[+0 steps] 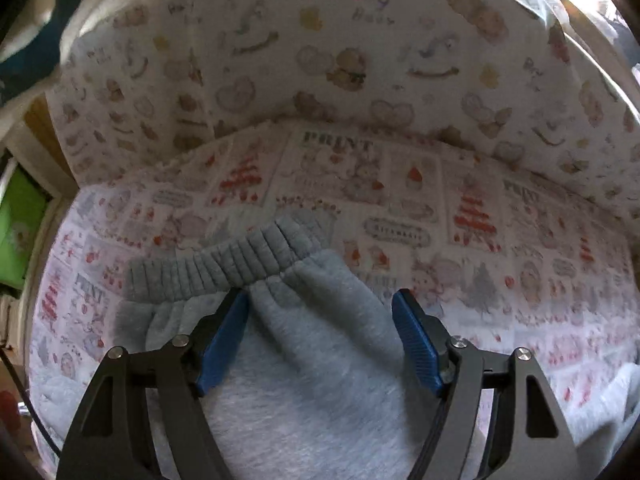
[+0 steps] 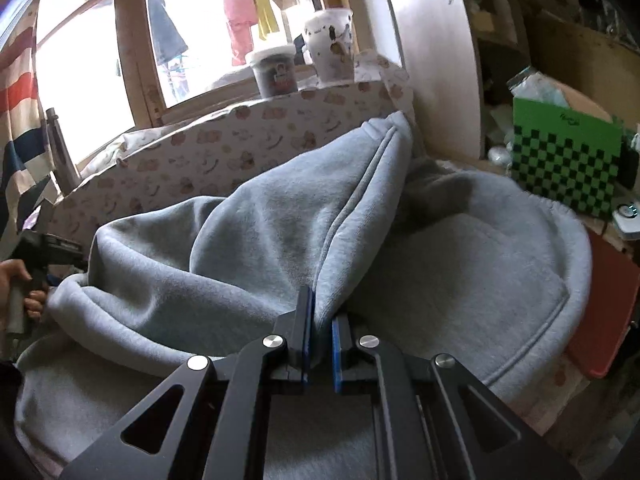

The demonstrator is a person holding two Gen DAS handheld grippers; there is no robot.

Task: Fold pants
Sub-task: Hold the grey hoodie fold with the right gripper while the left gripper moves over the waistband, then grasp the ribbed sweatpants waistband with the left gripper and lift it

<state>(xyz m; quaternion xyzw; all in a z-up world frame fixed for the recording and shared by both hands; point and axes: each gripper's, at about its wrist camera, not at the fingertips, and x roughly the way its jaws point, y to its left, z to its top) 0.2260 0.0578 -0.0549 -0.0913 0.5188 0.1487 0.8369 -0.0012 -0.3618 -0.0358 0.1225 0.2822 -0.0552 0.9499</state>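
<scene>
Printed bedding [image 1: 460,216] with red trees and little figures covers the surface, and a padded bear-print panel [image 1: 320,60] rises along its far side. On the left in the right wrist view, a hand [image 2: 16,292] grips the other tool's handle beside the cloth. Grey fleece pants [image 1: 304,352] lie on the bedding, their ribbed waistband [image 1: 224,268] at the far left edge. Above them the left gripper [image 1: 320,304] points down with its blue pads spread wide, pinching nothing. Further right, the right gripper [image 2: 320,316] is clamped on a raised fold of the pants. A green checkered box [image 2: 568,160] stands far right.
</scene>
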